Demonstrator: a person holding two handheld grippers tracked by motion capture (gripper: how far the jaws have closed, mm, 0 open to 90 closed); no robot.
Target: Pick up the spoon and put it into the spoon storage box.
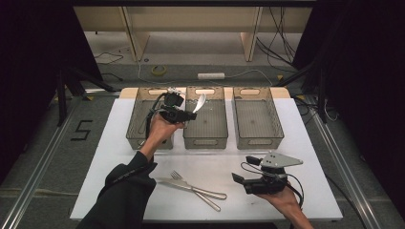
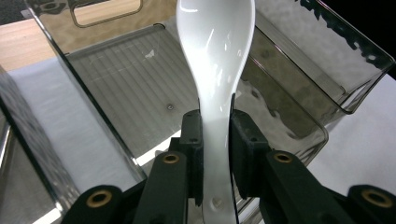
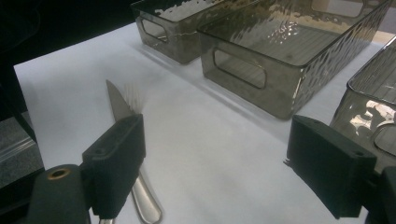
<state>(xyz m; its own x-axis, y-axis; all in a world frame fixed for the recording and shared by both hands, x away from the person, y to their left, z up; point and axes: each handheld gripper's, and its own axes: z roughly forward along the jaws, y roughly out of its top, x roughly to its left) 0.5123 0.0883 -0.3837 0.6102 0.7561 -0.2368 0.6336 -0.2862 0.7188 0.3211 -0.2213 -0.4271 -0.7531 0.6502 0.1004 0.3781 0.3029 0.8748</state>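
Note:
A white ceramic spoon (image 1: pixel 199 102) (image 2: pixel 215 51) is held by its handle in my left gripper (image 1: pixel 192 115) (image 2: pixel 216 130), which is shut on it. Its bowl points up and away over the left side of the middle grey bin (image 1: pixel 205 138) (image 2: pixel 135 88). My right gripper (image 1: pixel 244 169) (image 3: pixel 215 158) hovers low over the front right of the white table (image 1: pixel 119 157), open with nothing between its jaws. A metal knife (image 1: pixel 210 193) (image 3: pixel 119 105) and a fork (image 1: pixel 177 176) lie crossed at the front centre, to the left of that gripper.
Three translucent grey bins stand side by side at the back: the left bin (image 1: pixel 138 119), the middle one and the right bin (image 1: pixel 258 136) (image 3: pixel 373 107). Cables and a roll of tape (image 1: pixel 159 70) lie on the floor beyond the table.

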